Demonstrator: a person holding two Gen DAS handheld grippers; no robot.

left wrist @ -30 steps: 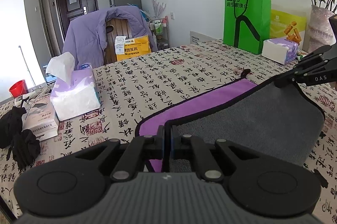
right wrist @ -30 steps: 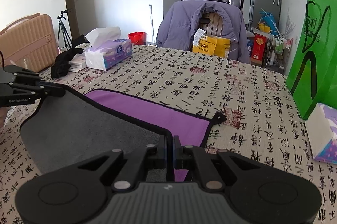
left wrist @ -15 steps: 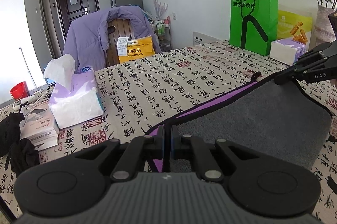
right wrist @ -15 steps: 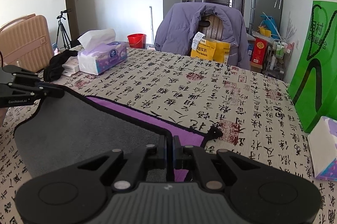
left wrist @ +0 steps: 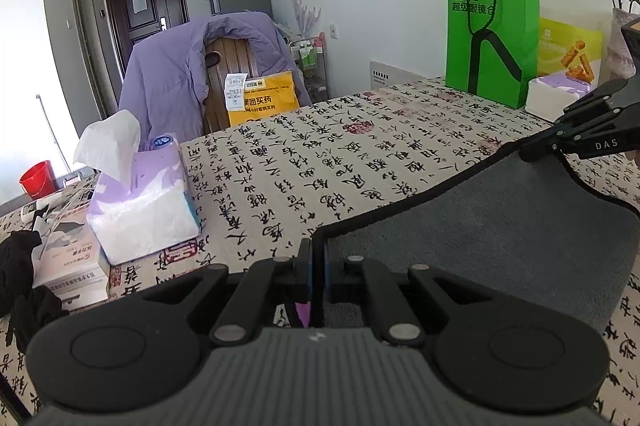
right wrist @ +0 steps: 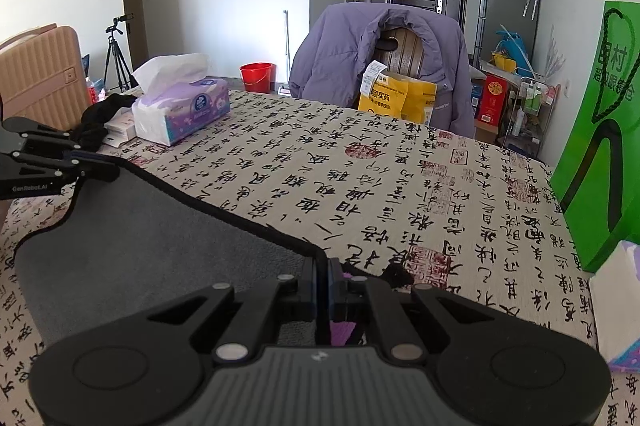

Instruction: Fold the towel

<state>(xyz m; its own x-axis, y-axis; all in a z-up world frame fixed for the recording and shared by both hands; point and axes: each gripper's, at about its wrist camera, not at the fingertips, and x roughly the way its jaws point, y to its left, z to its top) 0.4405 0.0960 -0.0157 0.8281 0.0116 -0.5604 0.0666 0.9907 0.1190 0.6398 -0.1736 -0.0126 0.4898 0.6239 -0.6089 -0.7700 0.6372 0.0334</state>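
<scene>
The towel (left wrist: 488, 218) is grey on top and purple underneath, with a black hem, and lies folded over on the calligraphy-print table. My left gripper (left wrist: 317, 250) is shut on one towel corner. My right gripper (right wrist: 322, 268) is shut on the other corner of the same edge. The towel (right wrist: 132, 246) spans between them with its grey side up. Only slivers of purple show under each gripper. Each gripper shows in the other's view: the right one (left wrist: 532, 155) and the left one (right wrist: 108, 173).
A tissue box (left wrist: 140, 197) and black cloth (left wrist: 20, 278) lie at the left. A green bag (left wrist: 492, 29), a white packet (left wrist: 556, 97) and a flower vase (left wrist: 620, 45) stand at the right. A chair with a purple jacket (right wrist: 380, 65) stands behind the table.
Both grippers carried the held edge forward over the towel. The purple strip that showed earlier is now covered by the grey side.
</scene>
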